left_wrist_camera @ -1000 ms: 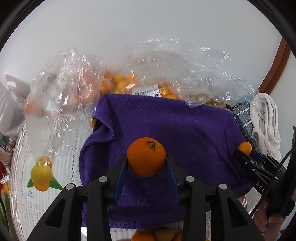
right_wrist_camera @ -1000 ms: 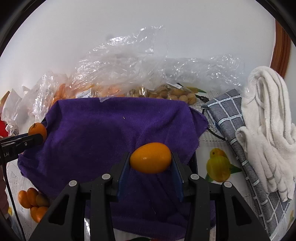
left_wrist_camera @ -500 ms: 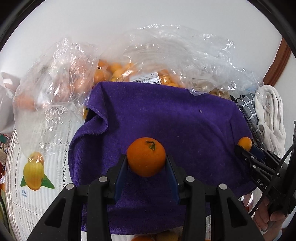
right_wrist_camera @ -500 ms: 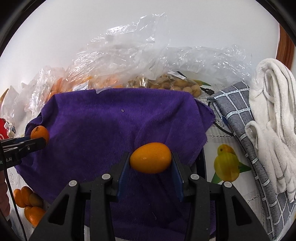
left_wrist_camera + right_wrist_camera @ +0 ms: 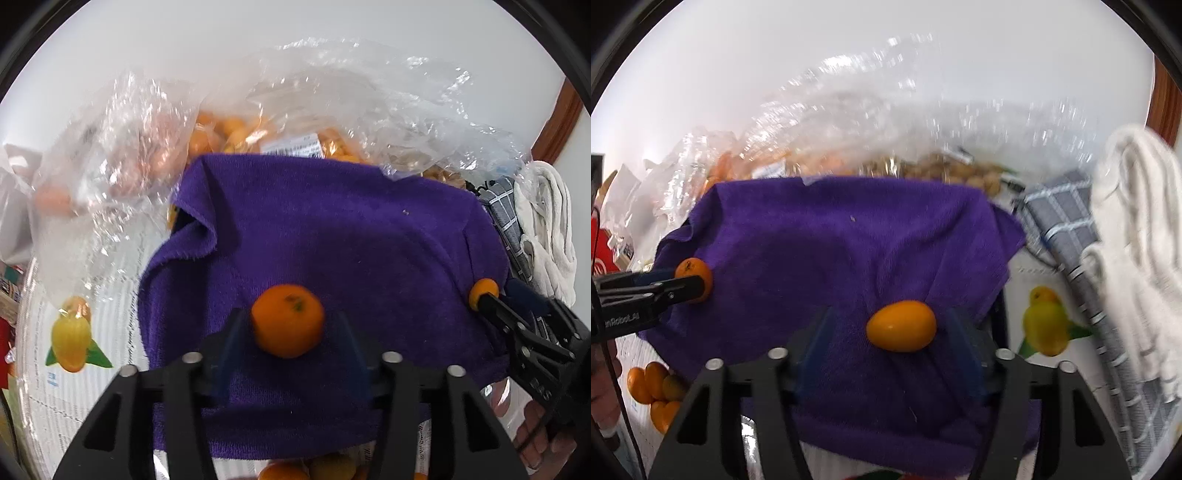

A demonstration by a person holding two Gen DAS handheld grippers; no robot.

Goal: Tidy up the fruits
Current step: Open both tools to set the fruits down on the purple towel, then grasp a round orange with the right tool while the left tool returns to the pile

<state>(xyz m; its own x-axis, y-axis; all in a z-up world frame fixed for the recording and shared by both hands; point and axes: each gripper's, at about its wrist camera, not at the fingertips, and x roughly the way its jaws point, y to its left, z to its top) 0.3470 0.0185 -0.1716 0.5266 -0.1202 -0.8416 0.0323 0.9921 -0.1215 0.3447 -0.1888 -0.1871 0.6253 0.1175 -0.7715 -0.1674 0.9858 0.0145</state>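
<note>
Mandarin sits loose between the left claw jaws, just spreading, on the purple towel; kumquat likewise inside the opening right claw. Lift both claws straight back so neither fruit rolls.

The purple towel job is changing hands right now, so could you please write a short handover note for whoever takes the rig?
Left gripper: jaws have just been opening, pads now clear of the round orange, which sits between them on the purple towel.
Right gripper: also just opened; the oval kumquat lies between its pads on the towel.
Done: both fruits released onto the towel.
Left: a small pile of orange fruits by the towel's near left corner, and the bagged fruit behind the towel.
</note>
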